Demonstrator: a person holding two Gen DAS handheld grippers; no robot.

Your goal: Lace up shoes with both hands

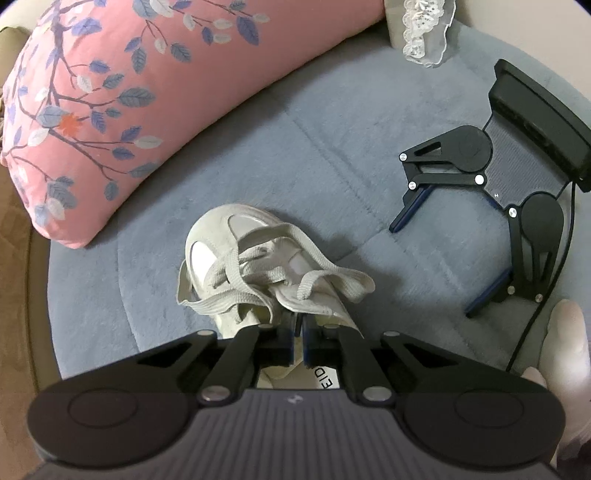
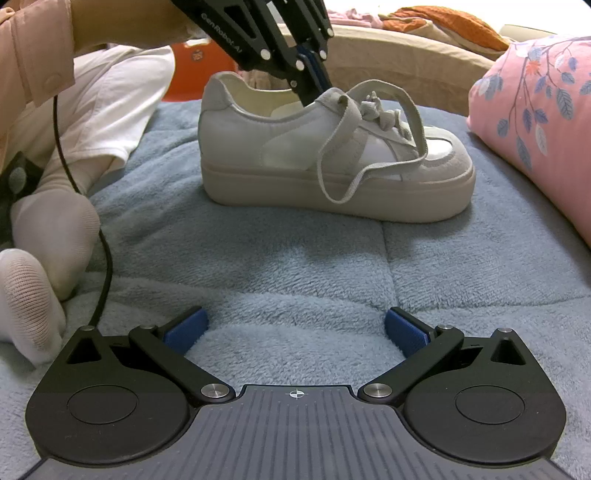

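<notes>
The shoe [image 2: 332,147], a pale grey-and-white platform sneaker with suede-like panels and a thick smooth sole, stands upright on the blue fleece blanket [image 2: 295,266], toe toward 3 o'clock in the right wrist view. Its flat woven laces [image 2: 354,155] are threaded through the eyelets and crossed over the tongue, but no finished bow is visible: one long loop droops down the side to the sole and another arcs loosely over the top. By my judgement the threading is largely done, while tightening and tying remain.

The left gripper [image 2: 314,83] comes down from 12 o'clock at the shoe's collar, its fingers pressed together at the top of the tongue; whether they pinch the tongue or a lace end I cannot tell. The right gripper [image 2: 295,332] rests low on the blanket, well apart from the shoe, at 6 o'clock, its blue-padded fingers [image 2: 184,330] spread wide and empty.

The blanket is plush and quilted in soft seams. A pink pillow [image 1: 92,110] printed with blue leaves lies at 10 o'clock in the left wrist view, lace trim [image 1: 424,29] at 1 o'clock. The person's socked foot [image 2: 26,306] sits at 8 o'clock.
</notes>
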